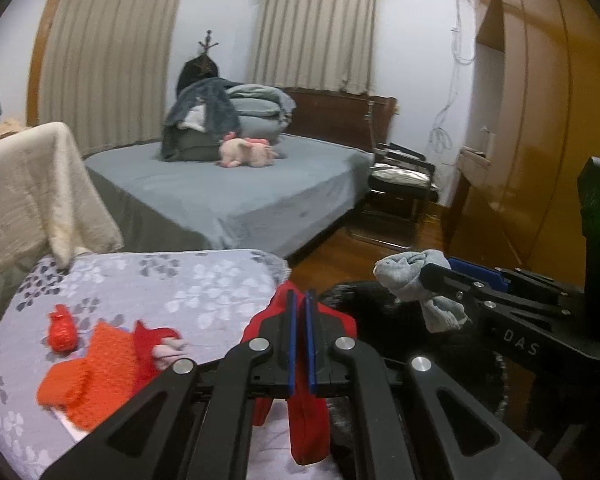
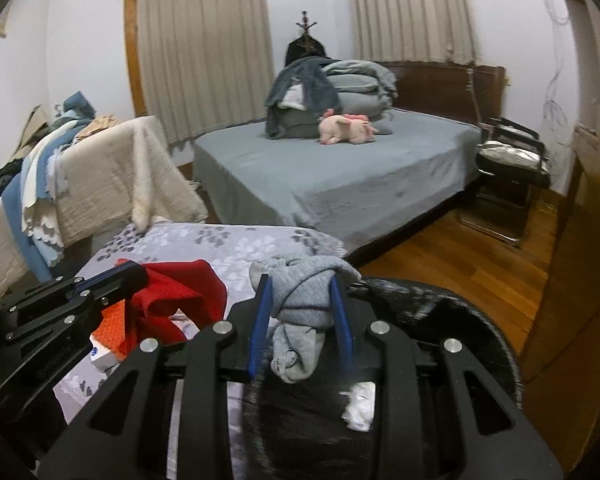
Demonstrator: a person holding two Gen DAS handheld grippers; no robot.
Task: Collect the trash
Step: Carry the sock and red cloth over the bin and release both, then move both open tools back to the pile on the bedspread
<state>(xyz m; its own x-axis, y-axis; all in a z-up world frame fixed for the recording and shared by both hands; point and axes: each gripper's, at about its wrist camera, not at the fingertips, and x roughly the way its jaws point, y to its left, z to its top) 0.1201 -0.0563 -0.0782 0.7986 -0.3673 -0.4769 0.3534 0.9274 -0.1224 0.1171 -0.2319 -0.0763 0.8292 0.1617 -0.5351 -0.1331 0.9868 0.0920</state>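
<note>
Low in the centre of my left wrist view, the left gripper [image 1: 299, 312] has its jaws pressed together on a red cloth [image 1: 306, 420] that hangs down between them. In the right wrist view's lower centre, my right gripper [image 2: 300, 300] is clamped on a bunched grey sock [image 2: 300, 304], which sits above a black bin [image 2: 440, 320] at lower right. I see something white and crumpled [image 2: 358, 404] inside the bin, though I can't tell what it is. At lower left of the left view, an orange knit cloth [image 1: 88, 384] and a small red bag [image 1: 62, 330] lie on the floral-covered surface [image 1: 160, 280]. A grey bed [image 1: 228, 184] with a pink plush toy [image 1: 246, 152] fills the middle of the frame
</note>
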